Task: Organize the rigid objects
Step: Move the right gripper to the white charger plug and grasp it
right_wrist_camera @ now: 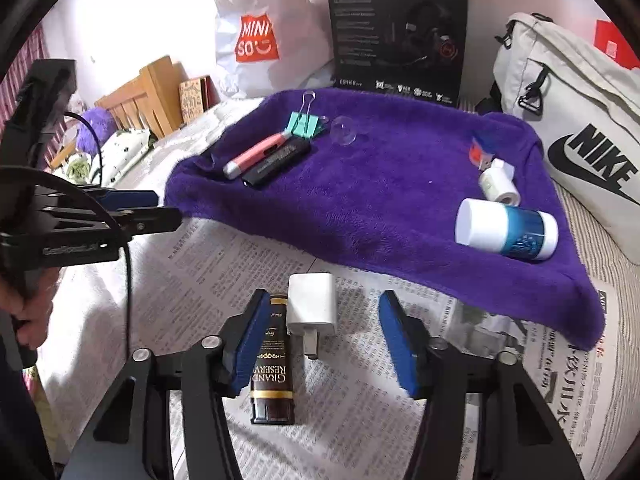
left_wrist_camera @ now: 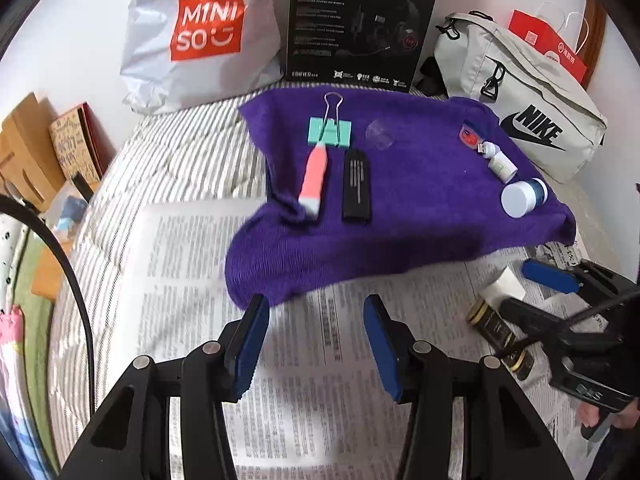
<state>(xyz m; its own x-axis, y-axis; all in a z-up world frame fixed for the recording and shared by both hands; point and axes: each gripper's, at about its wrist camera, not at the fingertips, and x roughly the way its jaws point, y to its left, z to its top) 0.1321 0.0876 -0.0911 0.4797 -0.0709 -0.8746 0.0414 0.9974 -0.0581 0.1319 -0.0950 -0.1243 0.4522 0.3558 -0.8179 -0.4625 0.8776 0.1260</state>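
Observation:
A purple towel (left_wrist_camera: 400,216) (right_wrist_camera: 380,200) lies on newspaper. On it sit a teal binder clip (left_wrist_camera: 330,130) (right_wrist_camera: 306,123), a pink pen-like tool (left_wrist_camera: 315,178) (right_wrist_camera: 256,155), a black bar (left_wrist_camera: 357,186) (right_wrist_camera: 278,162), a clear cup (left_wrist_camera: 380,135) (right_wrist_camera: 343,130), a small white bottle (left_wrist_camera: 502,165) (right_wrist_camera: 499,184) and a blue-white jar (left_wrist_camera: 522,197) (right_wrist_camera: 506,229). My left gripper (left_wrist_camera: 316,320) is open above the newspaper before the towel. My right gripper (right_wrist_camera: 322,318) (left_wrist_camera: 560,300) is open around a white charger (right_wrist_camera: 312,304) and a black "Grand Reserve" box (right_wrist_camera: 272,364) (left_wrist_camera: 498,338).
A Miniso bag (left_wrist_camera: 200,32) (right_wrist_camera: 260,40), a black headset box (left_wrist_camera: 360,20) (right_wrist_camera: 398,32) and a grey Nike bag (left_wrist_camera: 520,104) (right_wrist_camera: 580,140) stand behind the towel. Wooden items (left_wrist_camera: 28,148) (right_wrist_camera: 140,96) lie at the left. A red-blue USB item (left_wrist_camera: 470,136) (right_wrist_camera: 480,152) lies on the towel.

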